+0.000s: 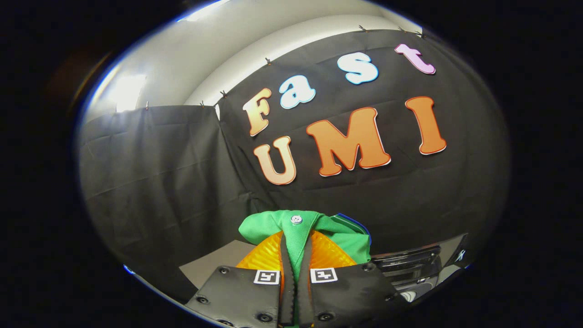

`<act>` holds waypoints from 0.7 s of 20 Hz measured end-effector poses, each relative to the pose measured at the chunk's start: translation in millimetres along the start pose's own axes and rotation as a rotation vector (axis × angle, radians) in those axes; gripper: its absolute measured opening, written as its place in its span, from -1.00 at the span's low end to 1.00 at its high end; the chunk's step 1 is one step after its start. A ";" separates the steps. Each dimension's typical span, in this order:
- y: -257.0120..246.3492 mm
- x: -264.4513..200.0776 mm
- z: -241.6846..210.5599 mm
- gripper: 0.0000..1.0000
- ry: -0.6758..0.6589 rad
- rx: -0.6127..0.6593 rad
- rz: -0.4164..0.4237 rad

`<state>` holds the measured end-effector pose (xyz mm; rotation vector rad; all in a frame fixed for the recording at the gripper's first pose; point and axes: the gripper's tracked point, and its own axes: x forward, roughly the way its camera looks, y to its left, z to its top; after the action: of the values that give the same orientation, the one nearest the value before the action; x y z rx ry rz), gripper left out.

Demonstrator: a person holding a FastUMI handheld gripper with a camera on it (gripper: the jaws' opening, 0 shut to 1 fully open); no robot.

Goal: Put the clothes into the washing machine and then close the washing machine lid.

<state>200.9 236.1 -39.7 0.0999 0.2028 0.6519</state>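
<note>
A green garment [319, 230] with a small white button is pinched between my two fingers, and its fabric bunches up just past the fingertips. My gripper [296, 248] is shut on it and held up in the air, facing the black cloth wall. The dark top of the washing machine [410, 266] lies low to the right of my fingers. Whether its lid stands up or down I cannot tell.
Black cloth walls [159, 182] stand ahead and to the left, meeting in a corner. A bare grey tabletop patch [214, 266] lies below, left of my fingers. Above the cloth is a white wall [227, 50].
</note>
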 end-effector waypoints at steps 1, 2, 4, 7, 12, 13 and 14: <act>-10.9 -1.3 -2.0 -0.78 0.003 -0.001 -0.012; -21.6 -3.4 -4.3 -0.78 0.008 0.001 -0.023; -43.6 -8.8 -11.6 -0.78 0.018 0.002 -0.045; -78.4 -15.6 -26.4 -0.78 0.044 -0.012 -0.087; -126.3 -25.0 -72.6 -0.78 0.125 -0.003 -0.134; -134.8 -28.9 -80.4 -0.77 0.138 0.005 -0.139; -143.8 -31.2 -90.2 -0.77 0.153 0.010 -0.146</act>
<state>242.1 105.9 -145.2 0.0438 0.3578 0.5129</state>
